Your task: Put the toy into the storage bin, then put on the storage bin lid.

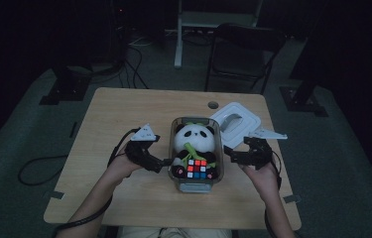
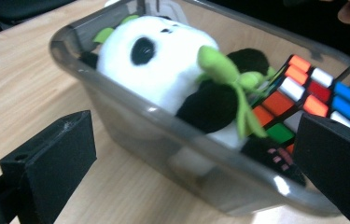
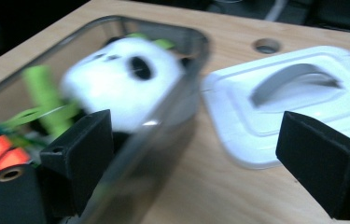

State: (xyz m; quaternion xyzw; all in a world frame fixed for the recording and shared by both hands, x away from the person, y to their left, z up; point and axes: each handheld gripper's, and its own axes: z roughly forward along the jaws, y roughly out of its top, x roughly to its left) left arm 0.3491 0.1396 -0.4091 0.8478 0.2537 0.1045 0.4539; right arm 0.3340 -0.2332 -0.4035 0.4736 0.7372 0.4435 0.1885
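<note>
From my station the table reads as pale wood-grain laminate, smooth and matt, with a faint sheen only near its edges. The container is smoky translucent plastic, glossy, its rim catching small bright highlights. Inside it, the panda plush looks like soft, fuzzy cloth, white and black, with bright green felt-like leaves. The puzzle cube has shiny plastic tiles set in a black frame. The lid I see as opaque white plastic, smooth with a satin finish. My left gripper and right gripper have matt black jaws, slightly rough and dusty at the corners.
</note>
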